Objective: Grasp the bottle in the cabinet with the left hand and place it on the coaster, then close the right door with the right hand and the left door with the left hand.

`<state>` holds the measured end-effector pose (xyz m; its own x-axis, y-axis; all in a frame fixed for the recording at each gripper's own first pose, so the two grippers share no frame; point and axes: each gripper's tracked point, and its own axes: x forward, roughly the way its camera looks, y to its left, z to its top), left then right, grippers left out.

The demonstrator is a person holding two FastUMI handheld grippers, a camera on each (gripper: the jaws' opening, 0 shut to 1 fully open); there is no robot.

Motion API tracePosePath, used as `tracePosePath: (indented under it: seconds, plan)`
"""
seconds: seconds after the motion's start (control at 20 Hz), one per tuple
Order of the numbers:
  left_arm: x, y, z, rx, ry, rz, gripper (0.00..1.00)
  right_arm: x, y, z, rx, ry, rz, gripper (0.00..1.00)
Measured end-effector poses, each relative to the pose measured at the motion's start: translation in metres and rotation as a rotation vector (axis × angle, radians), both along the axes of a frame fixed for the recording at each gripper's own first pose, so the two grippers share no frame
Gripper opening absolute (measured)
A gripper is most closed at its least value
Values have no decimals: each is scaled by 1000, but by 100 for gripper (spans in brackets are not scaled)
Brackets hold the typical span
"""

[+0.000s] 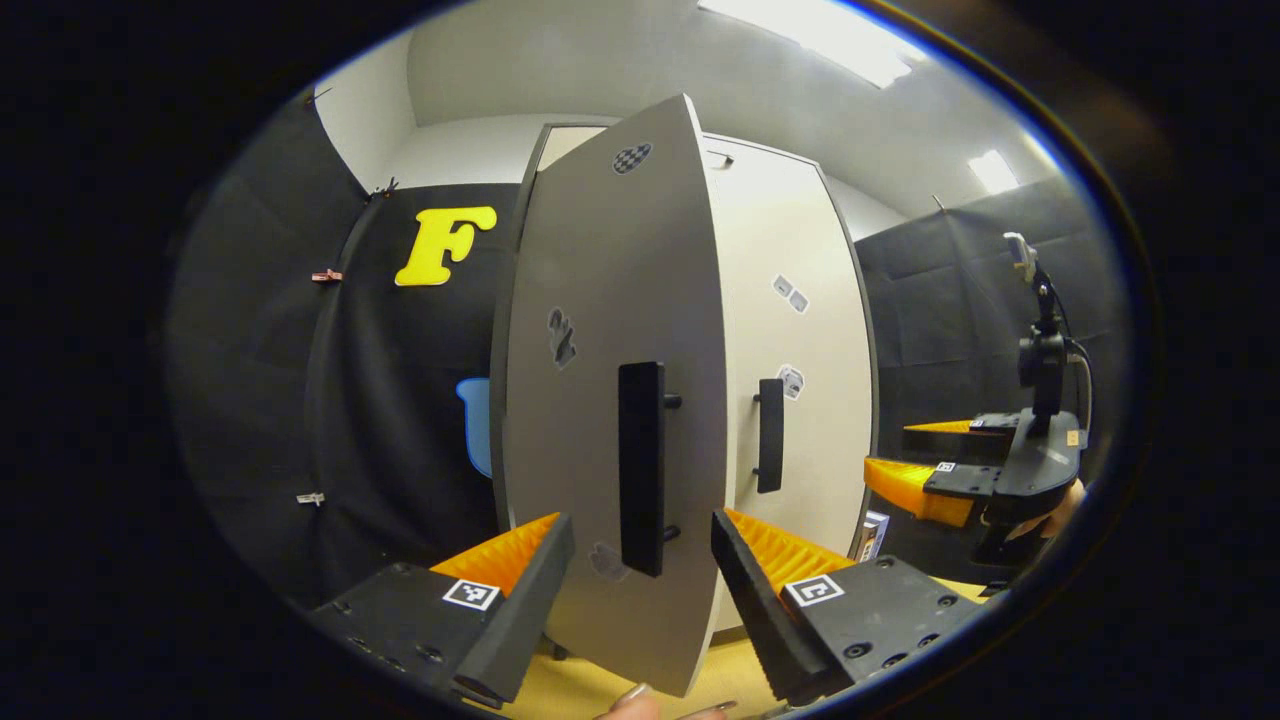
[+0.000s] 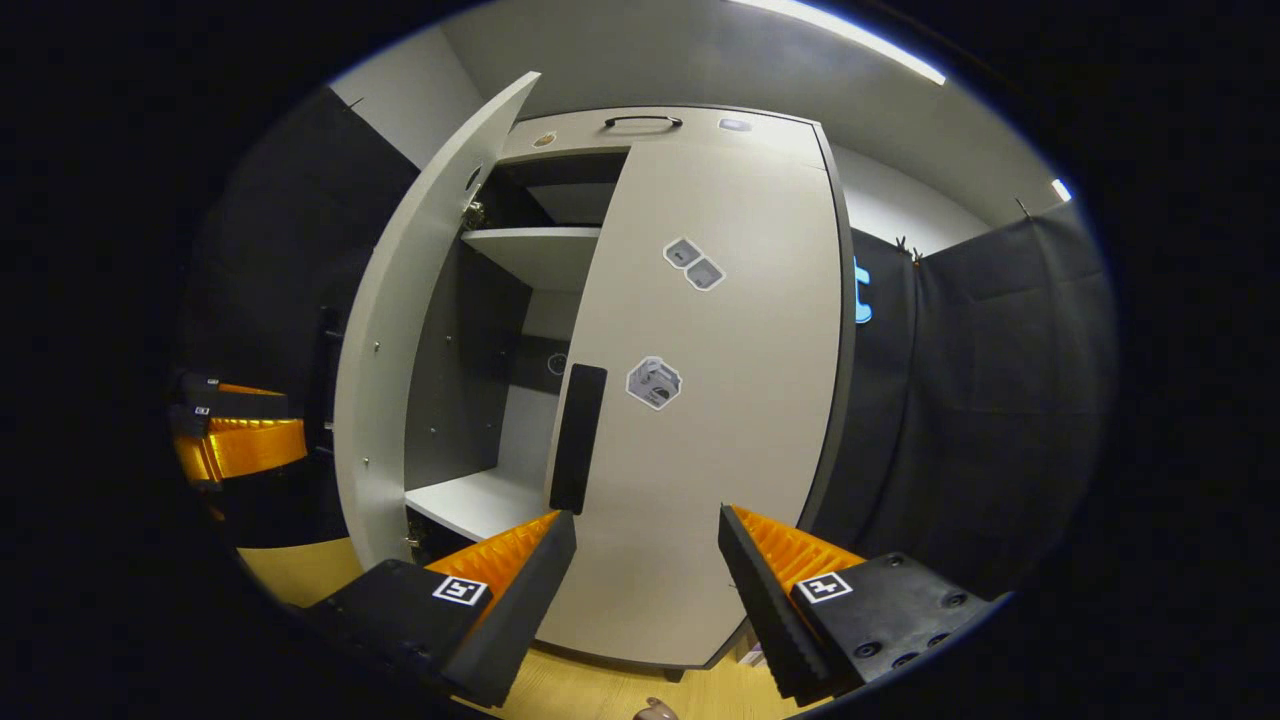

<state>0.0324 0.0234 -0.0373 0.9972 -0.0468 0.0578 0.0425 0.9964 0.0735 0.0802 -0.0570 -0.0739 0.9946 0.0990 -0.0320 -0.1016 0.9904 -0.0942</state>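
Standing ajar, left door (image 1: 610,420) fronts spread left tongs (image 1: 640,570).

cabinet (image 2: 560,255) interior — mostly hidden behind the right door (image 2: 720,400), only shelf ends show | bottle (image 1: 872,535) — a sliver past the right door's edge in the left gripper view, label too small to tell | stickers on doors blurred

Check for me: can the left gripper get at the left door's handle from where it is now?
Probably yes. The left gripper is open, and the left door's handle stands right ahead between its fingers with nothing in between. The left door is ajar; the right gripper is off to the side.
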Motion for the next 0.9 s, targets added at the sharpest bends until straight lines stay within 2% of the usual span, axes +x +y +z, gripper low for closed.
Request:
tracePosePath:
  seconds: [0.35, 0.55, 0.75, 0.9]
  plan:
    - [-9, -8, -7, 33, 11, -22, 88, -18, 5, 5, 78, 27, -20, 96]
    - [-12, -15, -11, 40, 15, -61, 88, -28, 4, 11, 101, 24, -49, 96]
    - [-12, -22, -20, 50, 40, -86, 88, -37, -6, 13, 101, 44, -120, 96]
    - [-11, -28, -22, 38, 44, -106, 88, -43, -2, 21, 149, 46, -124, 98]
